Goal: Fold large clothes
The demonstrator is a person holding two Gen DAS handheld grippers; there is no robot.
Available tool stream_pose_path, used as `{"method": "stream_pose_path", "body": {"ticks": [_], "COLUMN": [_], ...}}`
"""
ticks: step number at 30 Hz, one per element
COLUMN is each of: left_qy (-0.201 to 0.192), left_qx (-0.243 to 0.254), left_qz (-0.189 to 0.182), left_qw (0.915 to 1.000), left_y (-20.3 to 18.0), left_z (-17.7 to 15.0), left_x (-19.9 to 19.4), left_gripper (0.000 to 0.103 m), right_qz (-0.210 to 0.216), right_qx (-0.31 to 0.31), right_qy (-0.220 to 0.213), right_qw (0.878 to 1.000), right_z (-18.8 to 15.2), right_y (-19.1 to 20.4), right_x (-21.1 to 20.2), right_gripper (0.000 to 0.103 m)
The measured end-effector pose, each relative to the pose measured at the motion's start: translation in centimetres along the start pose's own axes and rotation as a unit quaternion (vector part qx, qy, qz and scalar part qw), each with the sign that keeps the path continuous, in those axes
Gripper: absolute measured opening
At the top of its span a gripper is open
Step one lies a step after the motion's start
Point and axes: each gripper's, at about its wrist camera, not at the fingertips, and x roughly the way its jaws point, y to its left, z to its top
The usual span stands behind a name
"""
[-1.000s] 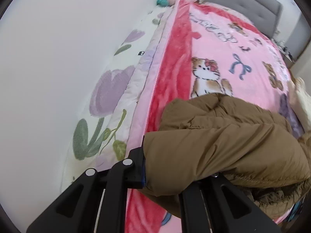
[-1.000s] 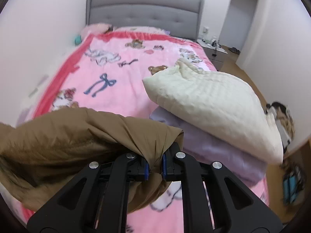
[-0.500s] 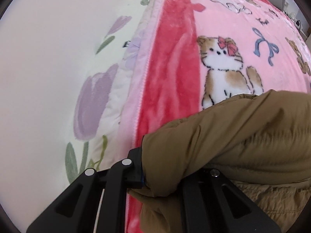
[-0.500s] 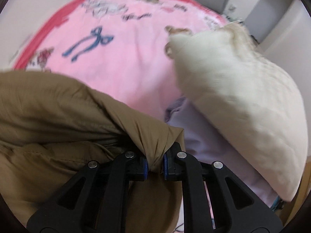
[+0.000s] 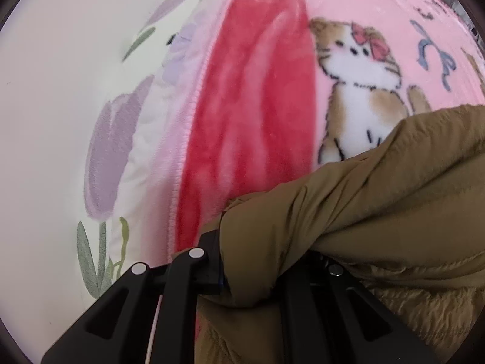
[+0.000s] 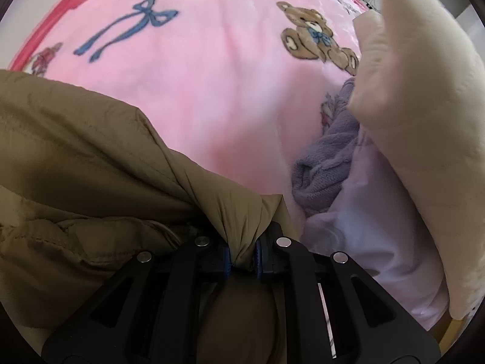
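Observation:
A padded brown jacket (image 5: 379, 206) lies across the near end of a pink cartoon blanket (image 5: 348, 69). My left gripper (image 5: 263, 270) is shut on one corner of it, and the fabric drapes over the right finger so only the left fingertip (image 5: 212, 261) shows. In the right wrist view the same brown jacket (image 6: 91, 163) fills the lower left. My right gripper (image 6: 242, 261) is shut on a bunched fold of it between blue pads. Both grippers point steeply down, close over the blanket (image 6: 197, 75).
A cream pillow (image 6: 424, 106) leans on a lilac folded cover (image 6: 385, 221) and a purple knitted piece (image 6: 327, 163) at the bed's right side. On the left, a red blanket border (image 5: 257, 106) meets a tulip-print sheet (image 5: 127, 127) beside a white wall (image 5: 45, 91).
Both grippers have dropped toward the bed with the jacket still held. The headboard and doorway have gone out of view; blanket, pillow and tulip sheet now look much closer.

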Motion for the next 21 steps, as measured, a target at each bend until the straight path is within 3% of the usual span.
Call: {"method": "stream_pose_path", "body": {"ticks": [3, 6, 8, 9, 10, 11, 12, 15, 21], "left_qy": [0.005, 0.009, 0.009, 0.007, 0.006, 0.000, 0.001, 0.002, -0.008], "left_qx": [-0.003, -0.022, -0.024, -0.024, -0.026, -0.029, -0.032, -0.031, -0.030], "left_qz": [0.013, -0.001, -0.006, -0.008, -0.009, -0.006, -0.006, -0.005, -0.017], "left_qw": [0.9999, 0.9997, 0.9997, 0.9996, 0.9996, 0.9996, 0.9995, 0.9995, 0.9994], "left_y": [-0.6, -0.2, 0.0, 0.1, 0.2, 0.2, 0.3, 0.3, 1.2], "left_z": [0.4, 0.6, 0.5, 0.4, 0.3, 0.3, 0.3, 0.3, -0.1], "left_x": [0.1, -0.4, -0.7, -0.8, -0.9, -0.9, -0.9, -0.9, -1.4], "left_gripper": [0.010, 0.010, 0.010, 0.010, 0.010, 0.010, 0.010, 0.010, 0.011], "right_qz": [-0.008, 0.002, 0.013, 0.022, 0.023, 0.021, 0.045, 0.119, 0.203], "right_qx": [0.011, 0.019, 0.006, -0.003, -0.014, -0.031, -0.056, -0.162, -0.371], "right_qy": [-0.019, -0.059, -0.093, -0.117, -0.141, -0.159, -0.180, -0.261, -0.293], "right_qw": [1.000, 0.998, 0.996, 0.993, 0.990, 0.987, 0.981, 0.944, 0.858], "right_z": [-0.2, -1.0, -2.2, -2.9, -3.7, -4.4, -5.4, -7.3, -7.2], "right_y": [-0.5, -1.4, -2.0, -2.3, -2.5, -2.6, -2.6, -0.4, 10.6], "right_x": [-1.8, -5.5, -8.9, -10.6, -12.3, -14.0, -16.2, -21.7, -25.5], "right_gripper": [0.013, 0.018, 0.046, 0.083, 0.091, 0.091, 0.091, 0.091, 0.091]}}
